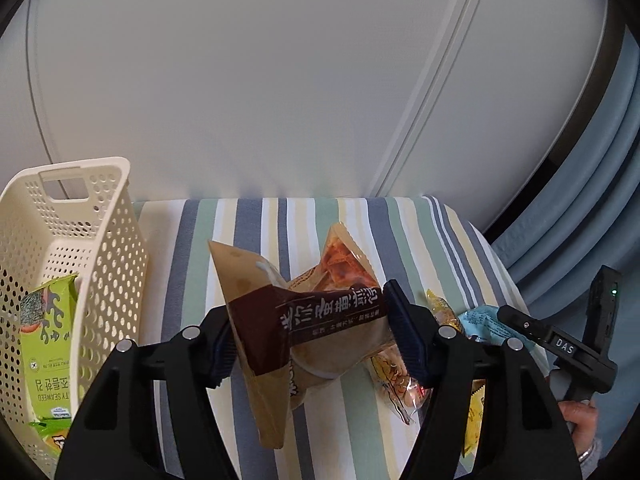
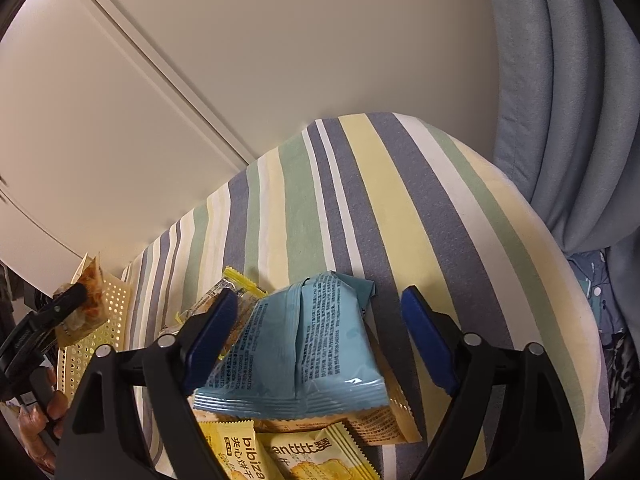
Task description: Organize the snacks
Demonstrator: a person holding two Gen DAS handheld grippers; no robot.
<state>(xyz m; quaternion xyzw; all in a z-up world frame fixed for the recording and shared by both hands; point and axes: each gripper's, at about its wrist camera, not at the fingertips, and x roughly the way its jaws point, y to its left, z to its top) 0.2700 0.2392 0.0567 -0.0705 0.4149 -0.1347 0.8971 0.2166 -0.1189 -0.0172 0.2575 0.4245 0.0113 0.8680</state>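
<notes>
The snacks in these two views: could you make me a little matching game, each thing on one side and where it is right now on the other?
Things:
1. brown packet
2. green seaweed packet
3. light blue packet
4. yellow biscuit packets

Places:
A. lying on the striped cloth, partly under the light blue packet
B. standing inside the cream basket
C. clamped in the left tool
D. between the open fingers of the right tool, atop the snack pile

Pairs: 1-C, 2-B, 3-D, 4-A
</notes>
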